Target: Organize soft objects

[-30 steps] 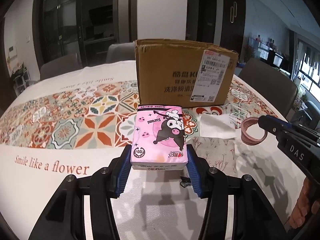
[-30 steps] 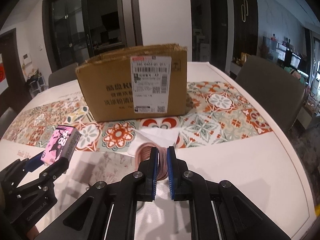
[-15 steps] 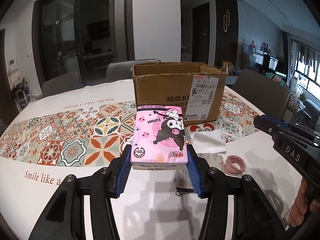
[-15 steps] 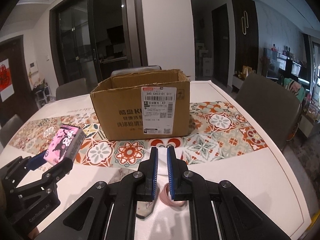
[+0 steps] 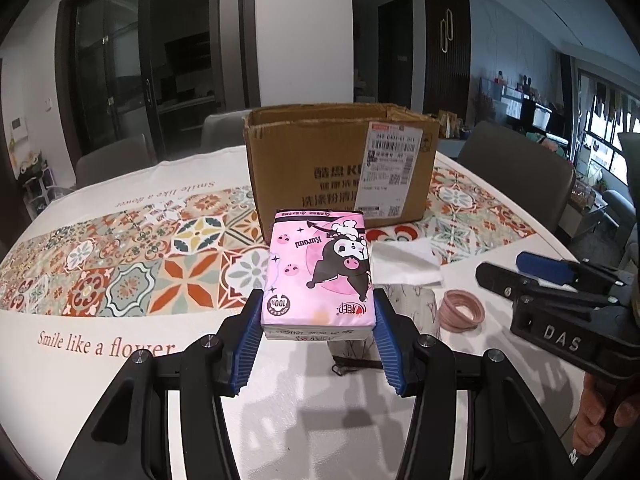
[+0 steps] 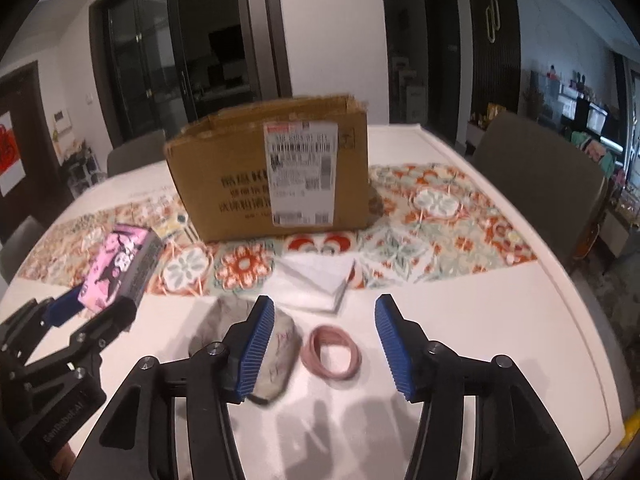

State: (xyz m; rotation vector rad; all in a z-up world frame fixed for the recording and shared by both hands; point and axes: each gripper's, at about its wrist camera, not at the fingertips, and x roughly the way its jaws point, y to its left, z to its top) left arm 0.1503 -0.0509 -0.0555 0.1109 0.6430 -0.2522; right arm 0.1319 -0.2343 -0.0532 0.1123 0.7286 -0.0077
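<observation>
The left gripper (image 5: pixel 318 340) clamps a pink tissue pack (image 5: pixel 318 276) above the table (image 6: pixel 500 320), apparently bound for the cardboard box (image 6: pixel 272 172), while the right gripper (image 6: pixel 324 346), jaws just opened, hovers empty over pink hair ties (image 6: pixel 331 352) beside a folded cloth (image 6: pixel 280 348)

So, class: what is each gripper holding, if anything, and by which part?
The left gripper clamps the pink tissue pack by its two long sides, near the end. The right gripper is open, holding nothing.
</observation>
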